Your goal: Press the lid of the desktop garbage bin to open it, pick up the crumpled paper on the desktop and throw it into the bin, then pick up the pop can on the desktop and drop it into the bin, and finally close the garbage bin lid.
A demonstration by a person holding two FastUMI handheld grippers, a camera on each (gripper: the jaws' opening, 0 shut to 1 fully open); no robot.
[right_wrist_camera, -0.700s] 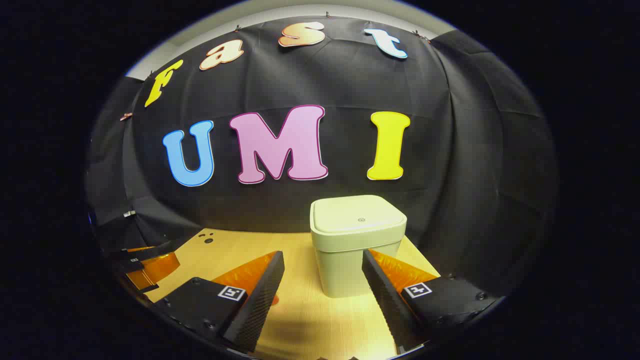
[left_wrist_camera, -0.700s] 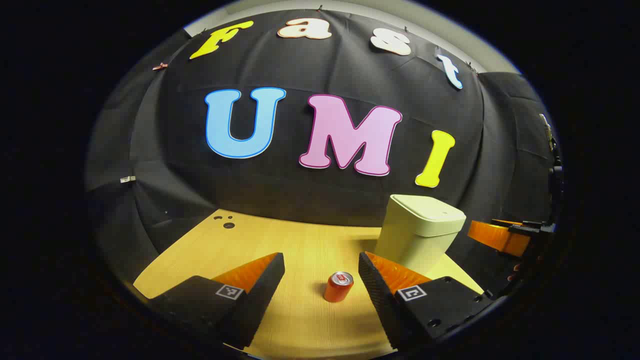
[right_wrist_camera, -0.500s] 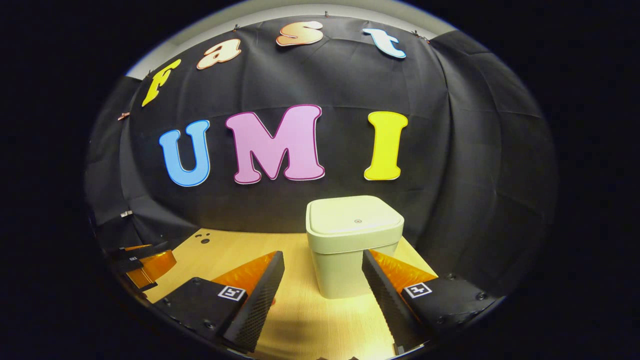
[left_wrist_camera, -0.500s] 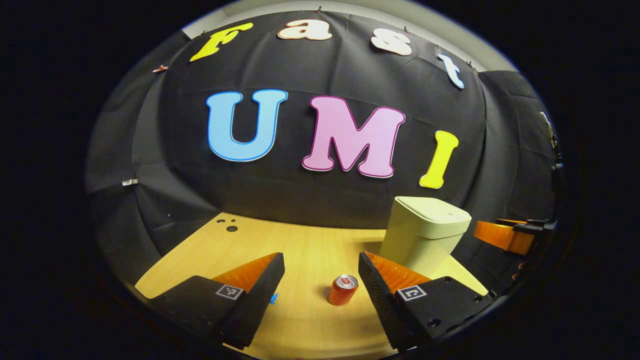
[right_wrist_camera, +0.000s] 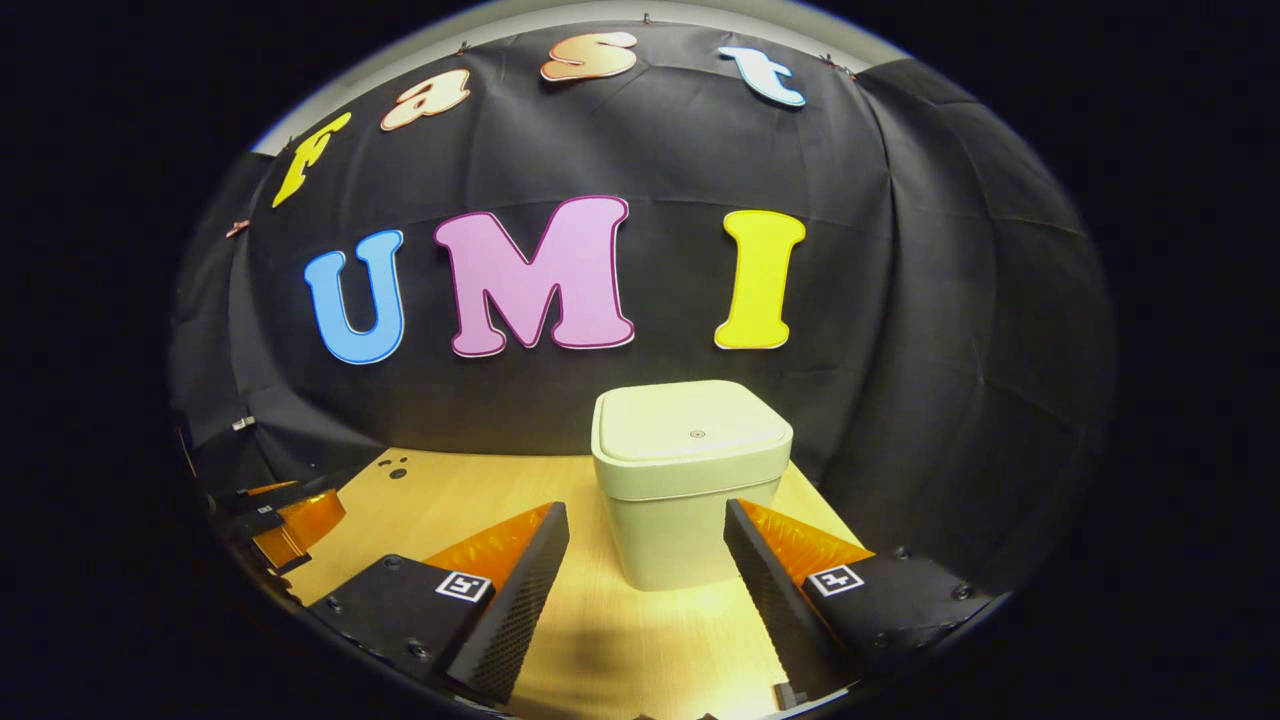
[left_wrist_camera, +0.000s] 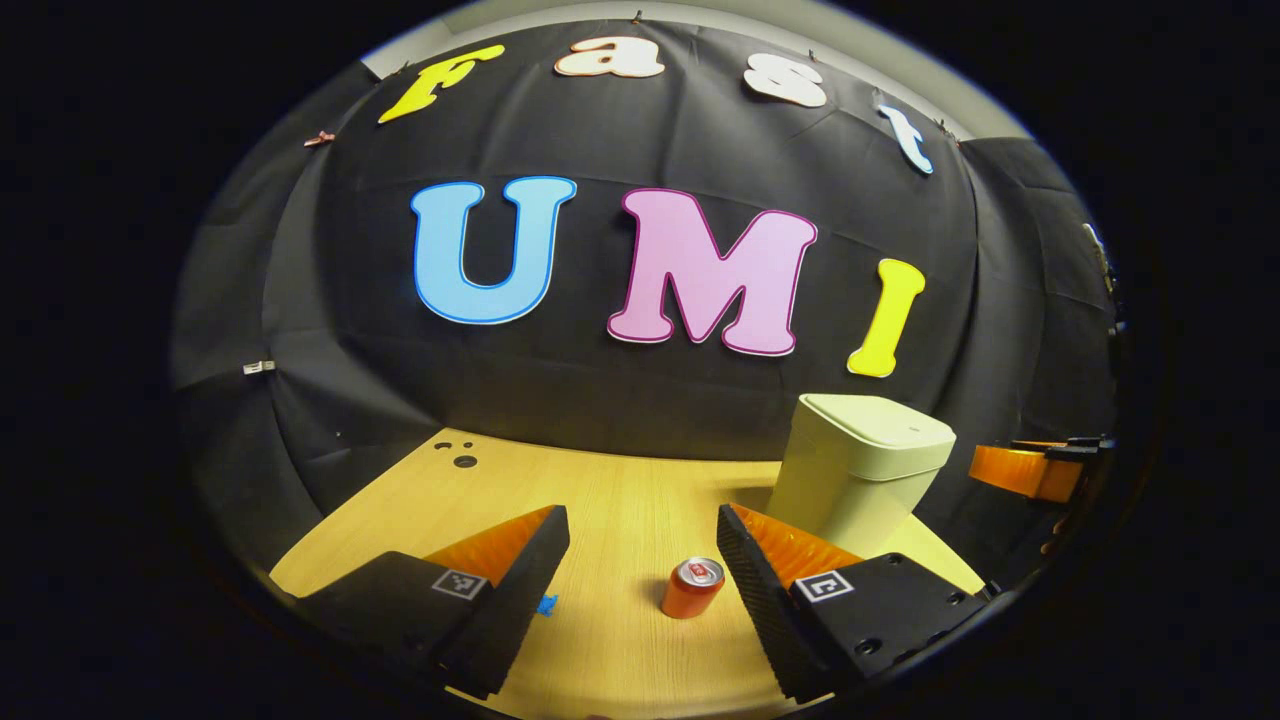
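Bin (right_wrist_camera: 690, 480) lid down; can (left_wrist_camera: 693, 588) upright left of bin; left gripper (left_wrist_camera: 643, 560) and right gripper (right_wrist_camera: 646, 560) both spread apart, empty.

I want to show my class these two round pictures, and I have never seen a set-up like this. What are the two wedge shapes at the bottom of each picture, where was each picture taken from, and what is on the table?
The wedges are the two fingers of a hand-held gripper. A person holds one gripper in each hand, and a small fisheye camera rides on each, looking forward along its fingers.

The left gripper view shows the left gripper, open and holding nothing. Between its fingers stands an upright pop can on the wooden table, with a small blue scrap beside one finger. The pale garbage bin stands further back, lid closed.

The right gripper view shows the right gripper, also open and holding nothing, facing the same bin almost head-on. At the far left edge of this view is the other gripper.

I cannot pick out the crumpled paper for certain.
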